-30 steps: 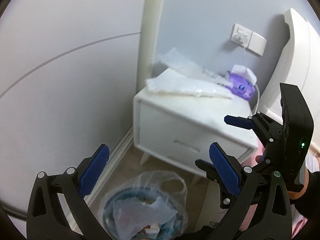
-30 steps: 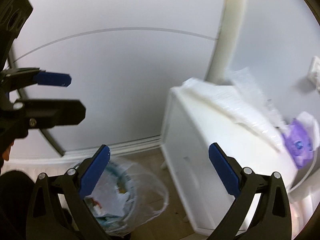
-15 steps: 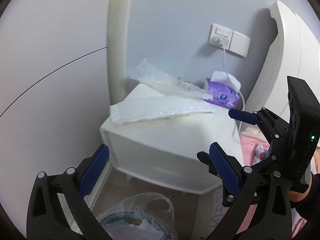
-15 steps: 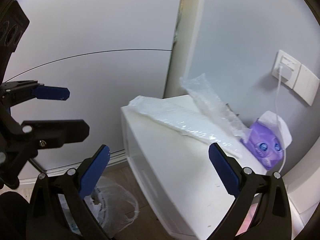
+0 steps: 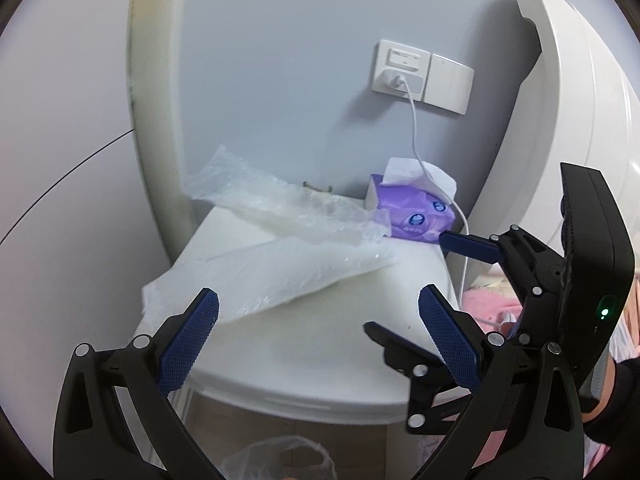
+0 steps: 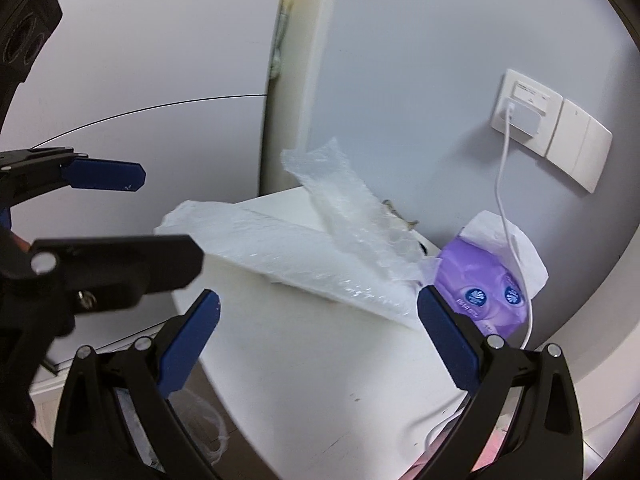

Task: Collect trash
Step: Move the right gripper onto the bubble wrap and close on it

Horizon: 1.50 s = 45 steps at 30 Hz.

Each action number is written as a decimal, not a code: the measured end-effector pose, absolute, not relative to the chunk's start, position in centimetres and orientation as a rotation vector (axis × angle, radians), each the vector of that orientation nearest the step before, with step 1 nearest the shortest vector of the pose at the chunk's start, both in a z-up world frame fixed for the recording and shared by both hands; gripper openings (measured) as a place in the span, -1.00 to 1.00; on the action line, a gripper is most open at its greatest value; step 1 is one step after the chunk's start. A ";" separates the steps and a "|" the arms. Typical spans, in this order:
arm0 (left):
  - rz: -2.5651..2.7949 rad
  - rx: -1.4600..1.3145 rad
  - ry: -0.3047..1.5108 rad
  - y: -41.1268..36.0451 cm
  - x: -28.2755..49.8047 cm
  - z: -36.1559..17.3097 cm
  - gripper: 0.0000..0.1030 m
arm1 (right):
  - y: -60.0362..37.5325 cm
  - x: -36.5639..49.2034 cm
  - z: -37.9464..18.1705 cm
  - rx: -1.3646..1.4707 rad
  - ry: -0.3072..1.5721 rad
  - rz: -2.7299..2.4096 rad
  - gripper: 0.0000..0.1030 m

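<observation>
Both grippers, left gripper (image 5: 318, 338) and right gripper (image 6: 318, 336), have risen, fingers spread empty, over nightstand (image 5: 320, 344) plastic wrap (image 5: 288, 272).

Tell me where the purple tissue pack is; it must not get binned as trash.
The purple tissue pack sits at the back right of the white nightstand, against the wall below the socket, touching the bubble wrap on its left.

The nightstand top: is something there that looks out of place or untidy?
Yes. Two sheets of clear plastic packaging lie across the white nightstand: a flat one overhanging its left front corner, and a crumpled one leaning on the purple tissue pack. Both look like discarded wrapping.
</observation>
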State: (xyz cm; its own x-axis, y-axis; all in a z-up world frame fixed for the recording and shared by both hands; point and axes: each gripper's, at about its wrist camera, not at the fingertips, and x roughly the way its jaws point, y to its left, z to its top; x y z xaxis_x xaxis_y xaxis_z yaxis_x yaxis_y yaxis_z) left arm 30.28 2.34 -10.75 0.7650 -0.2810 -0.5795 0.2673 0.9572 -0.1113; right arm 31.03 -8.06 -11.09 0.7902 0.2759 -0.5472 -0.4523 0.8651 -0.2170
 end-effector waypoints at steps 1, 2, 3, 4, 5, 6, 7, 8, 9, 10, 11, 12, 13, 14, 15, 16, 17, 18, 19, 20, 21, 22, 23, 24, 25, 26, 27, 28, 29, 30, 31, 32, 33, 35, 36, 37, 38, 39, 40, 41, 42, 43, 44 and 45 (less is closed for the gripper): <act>-0.304 -0.018 0.633 2.1 30.8 -10.9 0.88 | -8.2 31.4 -11.1 -0.345 0.527 0.394 0.86; -0.311 -0.010 0.636 1.9 31.4 -11.1 0.88 | -8.4 32.0 -11.2 -0.332 0.524 0.385 0.86; -0.318 -0.003 0.638 1.7 32.0 -11.3 0.88 | -8.5 32.4 -11.2 -0.328 0.522 0.378 0.86; -0.323 0.002 0.639 1.6 32.4 -11.5 0.88 | -8.6 33.0 -11.2 -0.323 0.519 0.368 0.86; -0.331 0.006 0.640 1.5 33.0 -11.8 0.88 | -8.7 33.6 -11.3 -0.318 0.519 0.363 0.86; -0.336 0.008 0.643 1.4 33.6 -12.0 0.88 | -8.8 33.9 -11.4 -0.315 0.519 0.358 0.86; -0.340 0.009 0.644 1.5 33.9 -12.2 0.88 | -8.8 34.3 -11.4 -0.312 0.519 0.354 0.86; -0.343 0.010 0.645 1.6 34.3 -12.3 0.88 | -8.8 34.8 -11.5 -0.310 0.521 0.352 0.86; -0.345 0.013 0.646 1.7 35.0 -12.6 0.88 | -8.7 35.6 -11.5 -0.310 0.524 0.348 0.86; -0.347 0.014 0.647 1.8 35.4 -12.7 0.88 | -8.6 36.1 -11.6 -0.311 0.526 0.344 0.86; -0.348 0.014 0.648 2.0 36.0 -12.9 0.88 | -8.5 36.8 -11.8 -0.312 0.532 0.341 0.86; -0.349 0.015 0.647 2.1 36.4 -12.9 0.88 | -8.4 37.3 -11.9 -0.312 0.536 0.339 0.86; -0.349 0.015 0.646 2.3 36.9 -13.0 0.88 | -8.3 37.9 -12.1 -0.315 0.541 0.336 0.86; -0.352 0.012 0.646 2.5 37.5 -13.2 0.88 | -8.2 38.4 -12.3 -0.317 0.545 0.331 0.86; -0.353 0.010 0.647 2.7 38.0 -13.3 0.88 | -8.2 38.8 -12.4 -0.318 0.548 0.328 0.86; -0.354 0.009 0.648 2.8 38.4 -13.4 0.88 | -8.1 39.4 -12.6 -0.320 0.553 0.324 0.86; -0.357 0.008 0.649 3.0 38.8 -13.6 0.88 | -8.1 39.8 -12.8 -0.321 0.556 0.322 0.86; -0.360 0.008 0.650 3.0 39.2 -13.6 0.88 | -8.1 40.2 -12.9 -0.321 0.559 0.322 0.86; -0.365 0.008 0.653 3.1 39.7 -13.8 0.88 | -8.1 40.6 -13.1 -0.324 0.563 0.321 0.86; -0.372 0.009 0.656 3.1 40.2 -14.0 0.88 | -8.0 41.0 -13.3 -0.330 0.567 0.320 0.86; -0.379 0.011 0.659 3.1 40.6 -14.2 0.88 | -7.9 41.2 -13.4 -0.333 0.569 0.320 0.86; -0.385 0.012 0.661 3.0 40.9 -14.4 0.88 | -7.8 41.5 -13.5 -0.334 0.572 0.323 0.86; -0.390 0.014 0.662 3.0 41.2 -14.5 0.88 | -7.9 41.8 -13.6 -0.331 0.575 0.322 0.86; -0.401 0.017 0.666 3.0 41.6 -14.7 0.88 | -7.9 42.2 -13.8 -0.332 0.577 0.320 0.86; -0.409 0.021 0.667 2.9 41.9 -14.9 0.88 | -7.8 42.6 -14.0 -0.332 0.579 0.320 0.86; -0.417 0.026 0.667 2.8 42.1 -15.0 0.88 | -7.8 42.8 -14.1 -0.330 0.582 0.321 0.86; -0.425 0.032 0.667 2.7 42.4 -15.2 0.88 | -7.9 43.1 -14.3 -0.328 0.585 0.323 0.86; -0.434 0.038 0.669 2.6 42.7 -15.4 0.88 | -7.9 43.1 -14.4 -0.329 0.586 0.324 0.86; -0.442 0.042 0.671 2.6 42.9 -15.5 0.88 | -7.9 43.3 -14.6 -0.330 0.589 0.323 0.86; -0.448 0.044 0.673 2.5 43.2 -15.7 0.88 | -7.9 43.6 -14.8 -0.330 0.592 0.323 0.86; -0.452 0.047 0.674 2.4 43.3 -15.8 0.88 | -7.9 43.8 -15.0 -0.330 0.594 0.323 0.86; -0.455 0.051 0.674 2.3 43.4 -15.9 0.88 | -7.9 44.0 -15.2 -0.329 0.596 0.321 0.86; -0.460 0.054 0.674 2.2 43.6 -16.0 0.88 | -7.9 44.2 -15.3 -0.328 0.598 0.321 0.86; -0.467 0.054 0.676 2.1 43.8 -16.3 0.88 | -7.8 44.6 -15.6 -0.319 0.605 0.324 0.86; -0.466 0.054 0.676 2.1 43.9 -16.4 0.88 | -7.9 44.6 -15.7 -0.318 0.606 0.324 0.86; -0.468 0.051 0.677 2.2 44.0 -16.5 0.88 | -7.9 44.7 -15.8 -0.319 0.605 0.323 0.86; -0.470 0.048 0.679 2.2 44.1 -16.6 0.88 | -7.8 44.8 -15.9 -0.322 0.606 0.324 0.86; -0.472 0.043 0.683 2.3 44.2 -16.8 0.88 | -7.8 44.9 -16.0 -0.324 0.608 0.324 0.86; -0.475 0.037 0.685 2.4 44.2 -16.9 0.88 | -7.8 45.0 -16.0 -0.325 0.608 0.324 0.86; -0.476 0.034 0.685 2.4 44.2 -16.9 0.88 | -7.8 45.1 -15.9 -0.322 0.602 0.323 0.86; -0.474 0.031 0.685 2.5 44.3 -17.0 0.88 | -7.8 45.2 -15.9 -0.318 0.596 0.323 0.86; -0.474 0.029 0.684 2.6 44.3 -17.0 0.88 | -7.8 45.3 -15.8 -0.317 0.595 0.321 0.86; -0.473 0.028 0.683 2.7 44.3 -17.0 0.88 | -7.8 45.6 -15.8 -0.315 0.599 0.321 0.86; -0.470 0.027 0.682 2.7 44.4 -17.0 0.88 | -7.8 45.7 -15.8 -0.315 0.602 0.320 0.86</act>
